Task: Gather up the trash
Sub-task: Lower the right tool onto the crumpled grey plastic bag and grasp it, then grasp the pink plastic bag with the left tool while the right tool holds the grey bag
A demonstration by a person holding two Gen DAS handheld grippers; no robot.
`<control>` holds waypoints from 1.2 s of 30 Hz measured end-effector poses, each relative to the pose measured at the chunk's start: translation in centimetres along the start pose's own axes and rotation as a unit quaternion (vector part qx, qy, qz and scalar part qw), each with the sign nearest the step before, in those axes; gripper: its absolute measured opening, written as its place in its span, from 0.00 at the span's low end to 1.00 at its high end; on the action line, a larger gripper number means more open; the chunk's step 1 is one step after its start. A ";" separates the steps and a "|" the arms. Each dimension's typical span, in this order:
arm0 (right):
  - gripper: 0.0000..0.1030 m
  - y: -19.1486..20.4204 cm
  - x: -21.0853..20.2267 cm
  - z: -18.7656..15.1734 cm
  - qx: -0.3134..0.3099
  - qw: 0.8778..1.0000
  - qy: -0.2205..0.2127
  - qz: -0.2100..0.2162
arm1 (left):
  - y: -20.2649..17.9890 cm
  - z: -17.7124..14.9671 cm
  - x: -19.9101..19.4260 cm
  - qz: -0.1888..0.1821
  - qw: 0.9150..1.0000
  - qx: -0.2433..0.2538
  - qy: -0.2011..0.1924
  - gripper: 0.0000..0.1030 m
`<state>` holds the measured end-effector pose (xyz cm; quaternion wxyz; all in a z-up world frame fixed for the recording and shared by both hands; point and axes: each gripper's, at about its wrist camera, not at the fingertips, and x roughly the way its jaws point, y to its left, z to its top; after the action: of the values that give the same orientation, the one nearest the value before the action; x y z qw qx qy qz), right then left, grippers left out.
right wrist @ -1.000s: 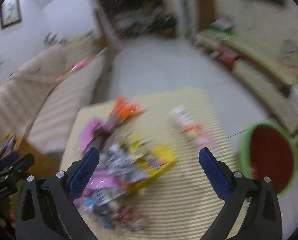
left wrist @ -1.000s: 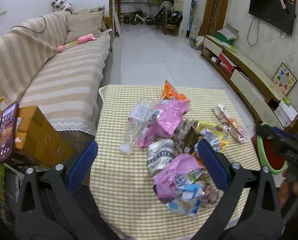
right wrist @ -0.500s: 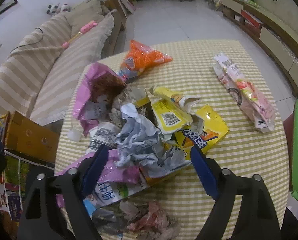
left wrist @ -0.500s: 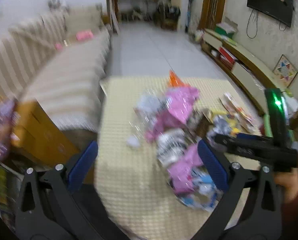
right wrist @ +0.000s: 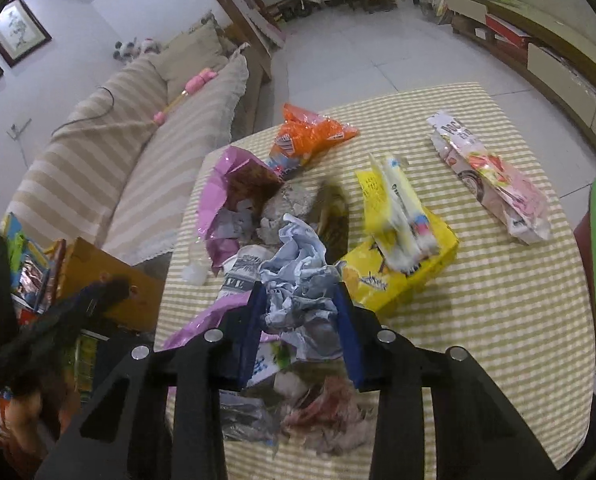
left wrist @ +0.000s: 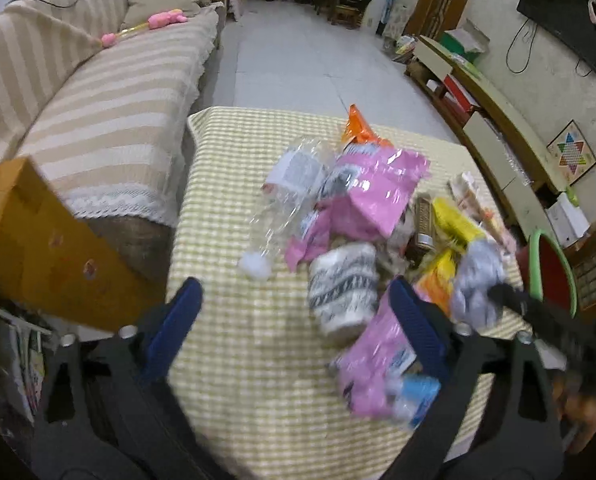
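Trash is piled on a table with a yellow checked cloth (left wrist: 234, 360). My right gripper (right wrist: 300, 300) is closing, and its blue pads press both sides of a crumpled grey-blue paper (right wrist: 298, 276). The same paper (left wrist: 476, 288) shows in the left wrist view at the tip of the right gripper. My left gripper (left wrist: 292, 296) hangs over the near left part of the pile. Its jaws are wide and closing slightly, touching nothing. A black-and-white striped cup (left wrist: 344, 292) lies just inside its right finger, and a clear bottle (left wrist: 294, 196) lies beyond.
A pink bag (right wrist: 234, 184), an orange bag (right wrist: 310, 140), a yellow box (right wrist: 402, 276) and a pink-white packet (right wrist: 494, 180) lie around. A green-rimmed red bin (left wrist: 550, 276) stands right of the table. A cardboard box (left wrist: 46, 248) and a striped sofa (left wrist: 110, 92) are on the left.
My right gripper came down over the pile and went from wide open to closed on the crumpled paper. My left gripper sank toward the table and its jaws narrowed a little.
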<state>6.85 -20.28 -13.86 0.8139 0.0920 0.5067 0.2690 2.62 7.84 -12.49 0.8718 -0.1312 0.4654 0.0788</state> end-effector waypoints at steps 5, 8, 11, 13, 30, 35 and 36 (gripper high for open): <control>0.32 -0.7 -1.7 -1.2 0.026 1.000 -0.010 0.006 | -3.1 3.4 2.4 -0.027 0.999 0.042 -0.004 0.84; 0.32 -1.1 -2.4 -1.8 0.034 0.999 -0.010 0.001 | -5.0 4.2 4.3 -0.027 0.998 0.064 0.008 0.84; 0.33 -1.7 -2.9 -2.2 0.039 0.999 -0.010 0.001 | -7.0 4.2 5.8 -0.015 0.995 0.098 0.016 0.84; 0.33 -1.9 -3.2 -2.3 0.042 0.999 -0.010 0.001 | -7.5 4.5 6.7 -0.002 0.994 0.110 0.022 0.85; 0.33 -2.5 -4.8 -2.2 0.049 0.998 -0.028 0.006 | -6.6 5.7 6.6 0.009 0.997 0.082 0.004 0.59; 0.33 -2.9 -6.2 -1.6 0.055 0.997 -0.050 0.012 | -6.7 5.5 2.6 0.016 0.994 0.097 -0.040 0.59; 0.33 -3.2 -6.5 -1.4 0.057 0.997 -0.054 0.014 | -6.8 5.4 1.8 0.016 0.994 0.098 -0.047 0.59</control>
<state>4.48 -26.57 -10.79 0.8295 0.1600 0.4755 0.2455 9.67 3.01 -10.04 0.9000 -0.0336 0.4313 0.0527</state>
